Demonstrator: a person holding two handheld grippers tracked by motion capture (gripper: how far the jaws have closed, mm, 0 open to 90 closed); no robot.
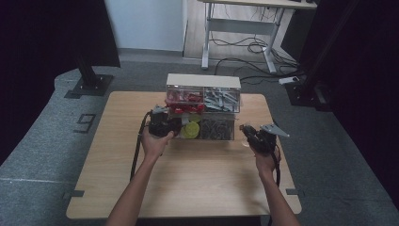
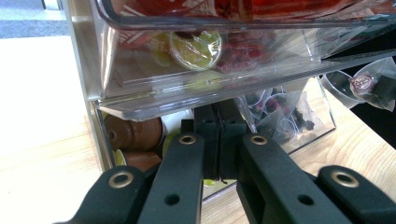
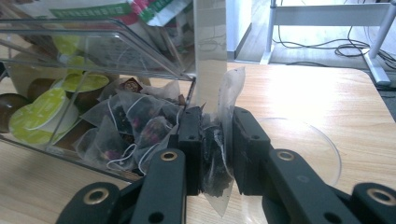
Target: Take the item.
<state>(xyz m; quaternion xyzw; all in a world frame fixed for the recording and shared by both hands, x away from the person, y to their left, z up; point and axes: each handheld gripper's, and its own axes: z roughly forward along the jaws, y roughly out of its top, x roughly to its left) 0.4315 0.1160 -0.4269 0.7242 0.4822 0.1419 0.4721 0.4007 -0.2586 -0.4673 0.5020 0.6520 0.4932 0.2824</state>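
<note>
Right gripper [image 3: 217,156] clamps a tea bag [image 3: 219,154] just outside the organizer [image 1: 203,106], above a clear dish [image 3: 308,144]. Left gripper [image 2: 219,140], clenched, appears to grip the open lower drawer [image 2: 224,100]. Risks: the thin sachet may slip or tear; the drawer may swing shut. The drawer holds tea bags [image 3: 126,126] and capsules [image 3: 42,114].

Left gripper [image 1: 172,127] at frame centre-left, jaws closed together, forearm rising from bottom edge. Right gripper [image 1: 245,131] centre-right, jaws clamped, forearm angled up from bottom right.
</note>
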